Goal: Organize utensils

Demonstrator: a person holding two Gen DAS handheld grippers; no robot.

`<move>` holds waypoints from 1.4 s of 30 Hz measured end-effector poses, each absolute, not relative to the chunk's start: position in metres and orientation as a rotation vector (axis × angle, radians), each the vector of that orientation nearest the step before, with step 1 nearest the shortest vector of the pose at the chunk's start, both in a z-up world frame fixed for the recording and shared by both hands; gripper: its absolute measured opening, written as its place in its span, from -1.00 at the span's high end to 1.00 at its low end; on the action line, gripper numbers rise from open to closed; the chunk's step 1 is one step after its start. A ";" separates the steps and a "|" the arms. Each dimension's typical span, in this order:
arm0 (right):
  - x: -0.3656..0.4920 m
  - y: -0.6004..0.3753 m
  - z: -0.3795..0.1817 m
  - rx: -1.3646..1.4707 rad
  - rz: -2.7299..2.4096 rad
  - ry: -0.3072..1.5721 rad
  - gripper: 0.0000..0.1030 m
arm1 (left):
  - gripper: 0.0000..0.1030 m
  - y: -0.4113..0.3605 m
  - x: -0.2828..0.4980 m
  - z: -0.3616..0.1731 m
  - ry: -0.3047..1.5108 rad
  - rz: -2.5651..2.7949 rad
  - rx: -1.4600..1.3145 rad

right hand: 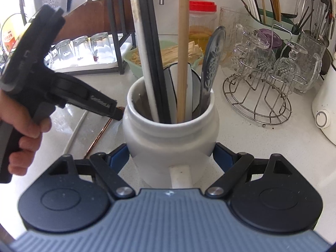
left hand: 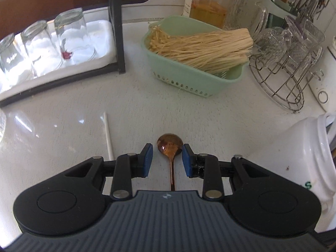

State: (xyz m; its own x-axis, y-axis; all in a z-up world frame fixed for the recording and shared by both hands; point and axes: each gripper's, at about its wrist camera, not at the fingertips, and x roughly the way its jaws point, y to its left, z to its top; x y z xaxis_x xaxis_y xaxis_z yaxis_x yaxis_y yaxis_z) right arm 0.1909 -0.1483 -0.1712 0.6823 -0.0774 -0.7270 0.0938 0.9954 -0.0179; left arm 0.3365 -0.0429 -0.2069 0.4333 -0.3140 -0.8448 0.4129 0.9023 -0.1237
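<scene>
White speckled countertop (left hand: 130, 96), cluttered kitchen.

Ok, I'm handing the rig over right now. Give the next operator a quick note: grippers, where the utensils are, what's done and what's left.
Left gripper: jaws open, straddling the copper spoon that lies flat on the counter; not yet gripped.
Right gripper: jaws set wide around the white ceramic jar; whether the pads press on it I cannot tell.
Jar already holds chopsticks, dark sticks and a patterned spoon handle.
A white chopstick lies on the counter left of the spoon.
Left to do: close on the spoon, drop it in the jar, then the white chopstick.
</scene>
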 end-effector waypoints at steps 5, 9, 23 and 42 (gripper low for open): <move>0.192 -0.150 -0.172 0.030 -0.093 0.815 -0.71 | 0.32 -0.055 0.339 -0.207 1.024 -0.443 0.166; 0.193 -0.151 -0.173 0.038 -0.090 0.818 -0.72 | 0.36 -0.061 0.337 -0.207 1.017 -0.441 0.210; 0.193 -0.150 -0.174 0.012 -0.077 0.818 -0.72 | 0.37 -0.051 0.309 -0.179 0.995 -0.442 0.115; 0.190 -0.151 -0.180 -0.016 -0.040 0.769 -0.72 | 0.37 -0.039 0.248 -0.121 0.854 -0.438 0.045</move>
State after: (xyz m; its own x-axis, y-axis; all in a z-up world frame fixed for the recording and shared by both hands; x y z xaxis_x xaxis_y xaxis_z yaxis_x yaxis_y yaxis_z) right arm 0.1903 -0.1507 -0.1796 0.7176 -0.0419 -0.6952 0.0304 0.9991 -0.0289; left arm 0.2476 -0.0386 -0.1211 0.5736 -0.3560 -0.7377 0.3919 0.9101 -0.1345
